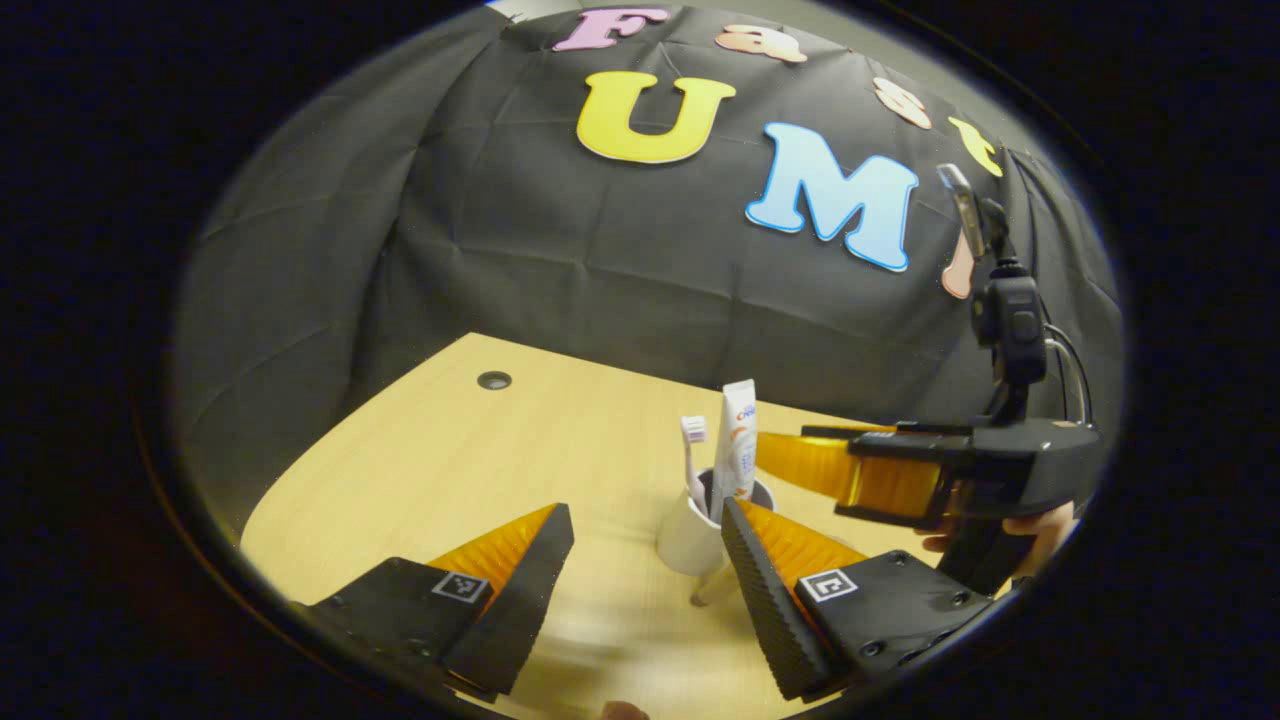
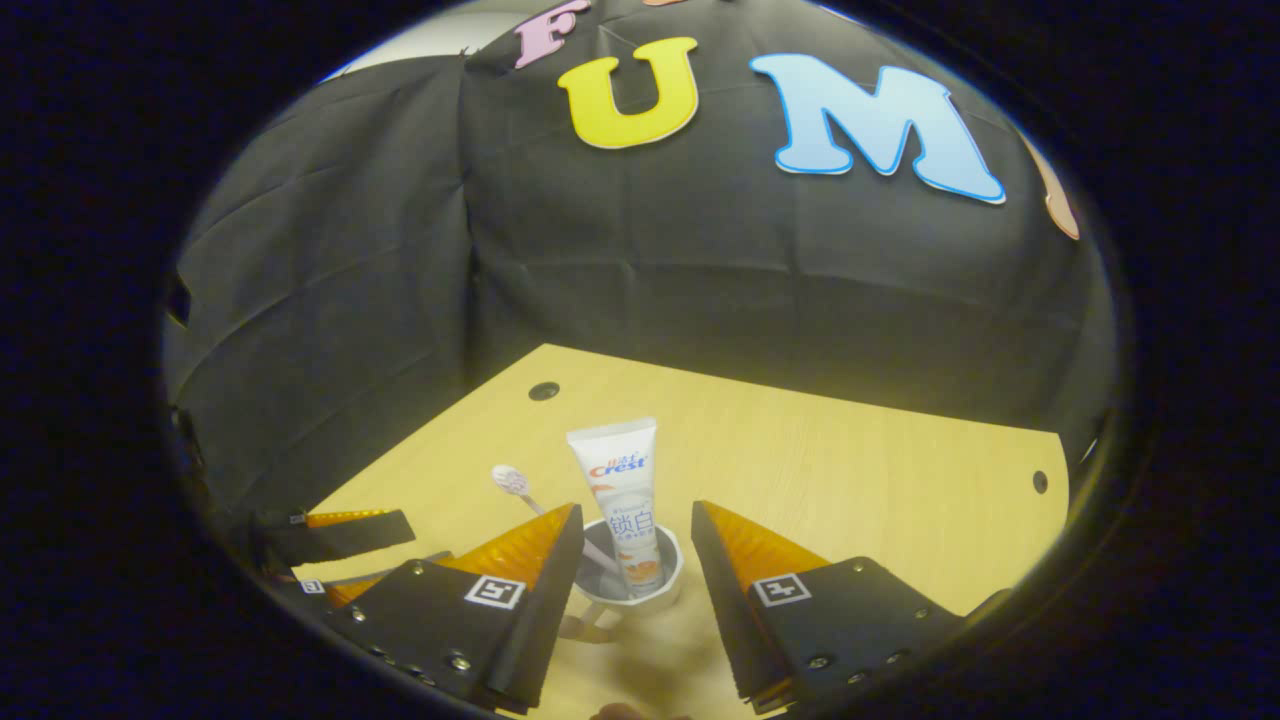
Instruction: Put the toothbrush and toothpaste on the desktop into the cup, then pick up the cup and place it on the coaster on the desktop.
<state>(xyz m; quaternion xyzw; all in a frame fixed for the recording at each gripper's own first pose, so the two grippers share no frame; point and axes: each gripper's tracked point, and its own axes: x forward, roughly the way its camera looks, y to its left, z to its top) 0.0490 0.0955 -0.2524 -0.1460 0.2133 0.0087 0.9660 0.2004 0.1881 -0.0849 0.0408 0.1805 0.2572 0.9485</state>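
Left gripper (image 1: 645, 545): its fingers are standing wide apart, released, with nothing between them; the right finger (image 1: 760, 580) is coming close beside the cup in the left gripper view.
Toothbrush (image 1: 692, 462): it is standing in the cup already, head up, leaning to the left side of the rim.
Cup (image 1: 690, 535): white, it is sitting on the desk (image 1: 450, 450) toward the front edge, with a handle showing low at its base in the right gripper view. Whether it is already on a coaster I cannot tell.
Toothpaste (image 1: 735, 445): the tube is standing upright in the cup, taller than the brush, resting on the right of the rim.
Right gripper (image 2: 637, 545): its jaws are also released, and the cup (image 2: 630, 580) is sitting between the two fingers, not pressed by them. In the left gripper view it is reaching in from the right, just behind the tube.
Handling: the cup looks hard, smooth and light, so probably slippery; the tall tube is making it top-heavy. I think it is better to take hold across the body, low under the rim, and to keep it upright.
Stage: both items are in; lifting the cup is the step not yet done.
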